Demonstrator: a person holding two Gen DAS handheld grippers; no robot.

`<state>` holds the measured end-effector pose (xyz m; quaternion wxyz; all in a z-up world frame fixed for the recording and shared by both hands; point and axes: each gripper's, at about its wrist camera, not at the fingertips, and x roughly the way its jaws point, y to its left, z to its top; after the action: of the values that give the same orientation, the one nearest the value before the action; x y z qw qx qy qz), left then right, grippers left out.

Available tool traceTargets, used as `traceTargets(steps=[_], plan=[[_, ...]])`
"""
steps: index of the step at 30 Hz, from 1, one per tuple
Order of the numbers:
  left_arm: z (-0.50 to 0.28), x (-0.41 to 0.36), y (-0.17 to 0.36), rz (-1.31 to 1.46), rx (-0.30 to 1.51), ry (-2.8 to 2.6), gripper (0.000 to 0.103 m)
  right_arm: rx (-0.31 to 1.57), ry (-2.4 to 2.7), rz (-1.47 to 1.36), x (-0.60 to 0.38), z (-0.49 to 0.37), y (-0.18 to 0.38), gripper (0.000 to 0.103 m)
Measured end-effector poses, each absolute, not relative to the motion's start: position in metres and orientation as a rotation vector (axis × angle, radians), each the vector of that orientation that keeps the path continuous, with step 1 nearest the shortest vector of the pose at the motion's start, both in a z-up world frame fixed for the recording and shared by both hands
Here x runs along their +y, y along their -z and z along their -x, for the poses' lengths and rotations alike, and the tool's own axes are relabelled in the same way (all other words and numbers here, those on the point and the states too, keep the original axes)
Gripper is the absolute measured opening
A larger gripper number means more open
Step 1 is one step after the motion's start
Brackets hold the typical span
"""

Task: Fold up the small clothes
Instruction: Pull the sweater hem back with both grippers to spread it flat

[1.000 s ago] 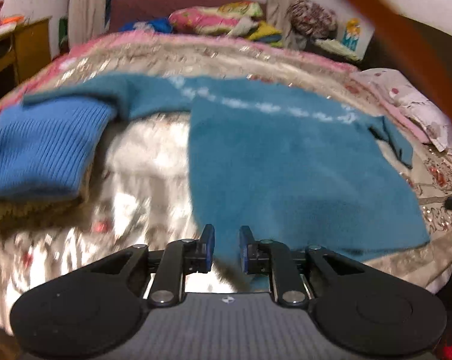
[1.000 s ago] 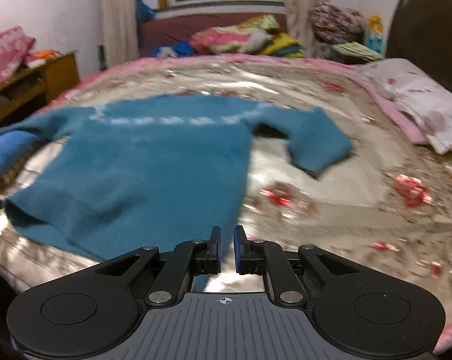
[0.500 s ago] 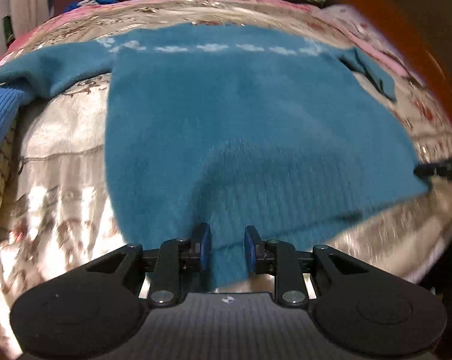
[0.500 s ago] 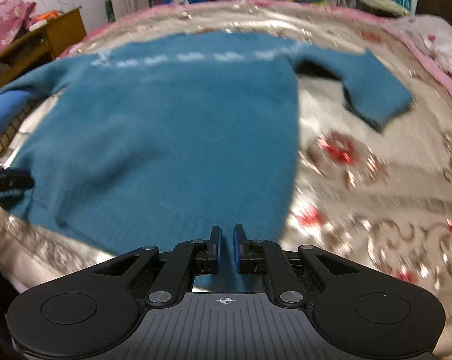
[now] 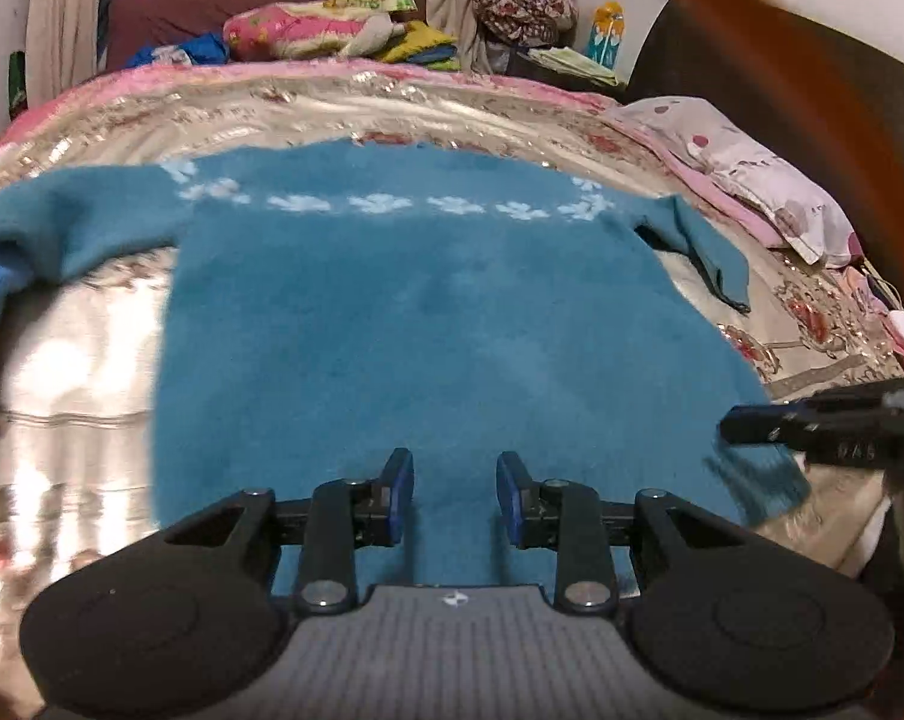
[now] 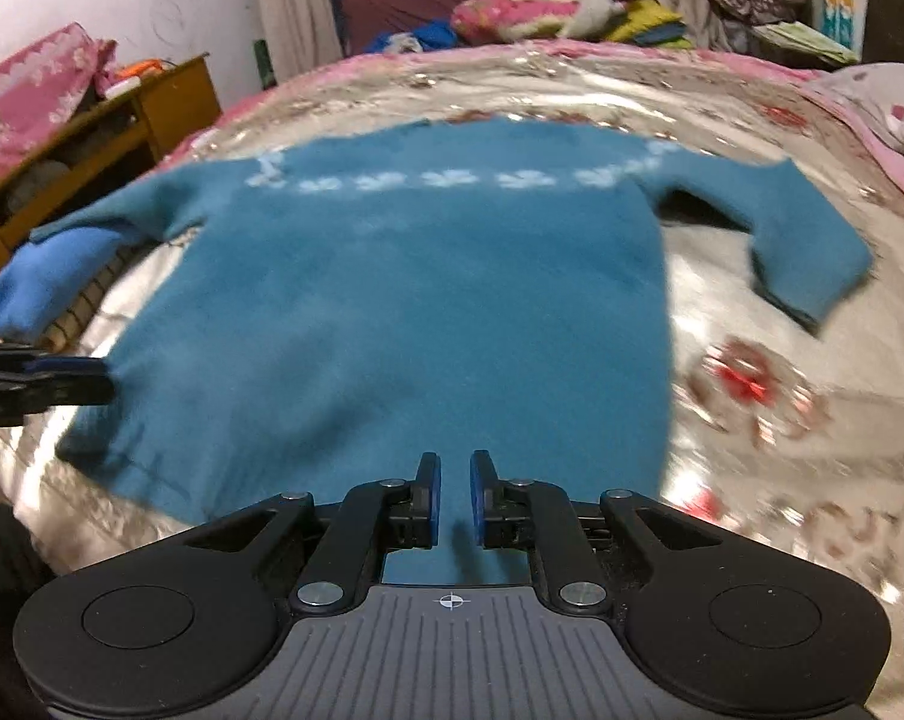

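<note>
A teal sweater (image 5: 428, 312) with a row of white flowers across the chest lies flat on the bed, hem toward me; it also shows in the right wrist view (image 6: 428, 300). My left gripper (image 5: 454, 495) is open over the hem, jaws apart, holding nothing. My right gripper (image 6: 452, 495) hovers over the hem with a narrow gap between its jaws and nothing visibly clamped. Each gripper's tip shows in the other view: the right one (image 5: 811, 426) at the hem's right corner, the left one (image 6: 44, 384) at the hem's left edge.
The shiny floral bedspread (image 5: 80, 372) covers the bed. A folded blue knit (image 6: 44, 276) lies at the left by the sleeve. A pillow (image 5: 763, 180) is at the right. Bedding is piled at the back (image 5: 332, 30). A wooden cabinet (image 6: 122, 120) stands at the left.
The left jaws have opened wider. The right jaws have parted slightly. Both grippers have tilted back up, so more of the sweater and the room shows.
</note>
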<state>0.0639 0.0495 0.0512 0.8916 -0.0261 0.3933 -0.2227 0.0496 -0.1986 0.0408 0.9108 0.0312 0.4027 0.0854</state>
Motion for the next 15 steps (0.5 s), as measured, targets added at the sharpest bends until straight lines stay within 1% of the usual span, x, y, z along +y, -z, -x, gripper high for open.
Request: traceTargets(steps=[6,12,15], plan=[[-0.064,0.038,-0.020,-0.009,0.923,0.450,0.037,0.863,-0.197,-0.082,-0.187,-0.071,-0.017,0.013],[-0.055,0.046,-0.029,-0.019,0.951,0.448,0.038,0.871,-0.210,-0.092,-0.202,-0.060,-0.010,0.012],[-0.055,0.041,-0.038,-0.001,0.912,0.454,0.038,0.878,-0.203,-0.107,-0.205,-0.056,-0.013,0.013]])
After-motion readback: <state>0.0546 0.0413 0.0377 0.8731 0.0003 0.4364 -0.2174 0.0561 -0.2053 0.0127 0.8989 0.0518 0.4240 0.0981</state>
